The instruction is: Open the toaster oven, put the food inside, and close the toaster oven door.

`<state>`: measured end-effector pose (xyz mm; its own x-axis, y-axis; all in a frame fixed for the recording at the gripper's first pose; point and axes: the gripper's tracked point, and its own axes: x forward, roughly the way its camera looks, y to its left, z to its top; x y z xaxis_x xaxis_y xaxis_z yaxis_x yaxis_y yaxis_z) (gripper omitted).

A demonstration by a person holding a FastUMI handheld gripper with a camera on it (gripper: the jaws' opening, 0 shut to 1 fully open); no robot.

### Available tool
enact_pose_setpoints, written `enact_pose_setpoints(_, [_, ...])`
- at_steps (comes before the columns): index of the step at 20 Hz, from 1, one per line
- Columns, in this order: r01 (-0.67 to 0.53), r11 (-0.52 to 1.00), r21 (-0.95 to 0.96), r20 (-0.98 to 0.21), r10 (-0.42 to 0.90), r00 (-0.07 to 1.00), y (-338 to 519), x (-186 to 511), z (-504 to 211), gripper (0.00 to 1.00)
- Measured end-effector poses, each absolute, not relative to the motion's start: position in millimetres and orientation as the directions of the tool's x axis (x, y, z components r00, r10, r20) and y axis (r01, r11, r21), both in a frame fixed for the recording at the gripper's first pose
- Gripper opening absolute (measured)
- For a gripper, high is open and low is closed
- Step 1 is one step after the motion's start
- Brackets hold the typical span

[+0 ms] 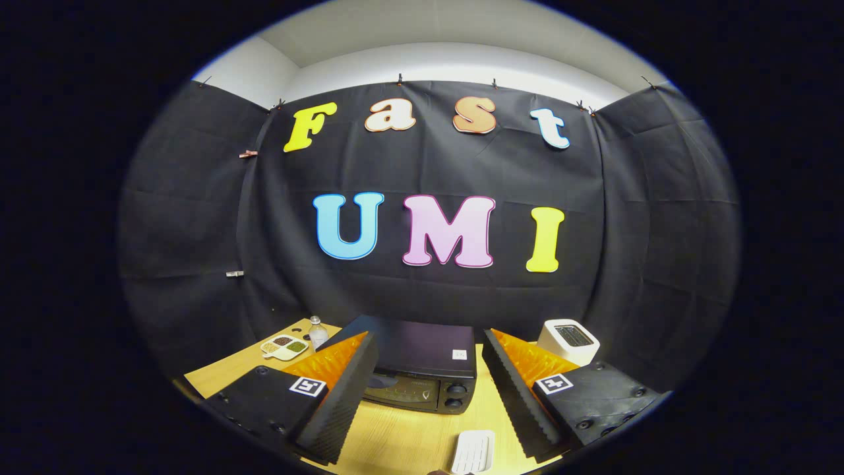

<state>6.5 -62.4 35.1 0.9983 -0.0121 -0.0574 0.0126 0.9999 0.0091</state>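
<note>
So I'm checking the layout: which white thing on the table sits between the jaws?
The ridged white tray, between the open jaws; the white box stands beyond the toaster oven.

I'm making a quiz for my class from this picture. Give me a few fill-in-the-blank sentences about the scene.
1. The toaster oven door is ____.
2. The gripper fingers are ____, holding nothing.
3. The small white tray lies on the table in ____ of the oven.
4. The plastic bottle stands beside a divided ____.

Missing words: closed; open; front; dish
</note>
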Motion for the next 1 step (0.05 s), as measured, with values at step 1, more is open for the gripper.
enact_pose_setpoints(1, [0.013,1.000,0.020,-0.060,-0.011,0.998,-59.8,5.4,33.4,0.99])
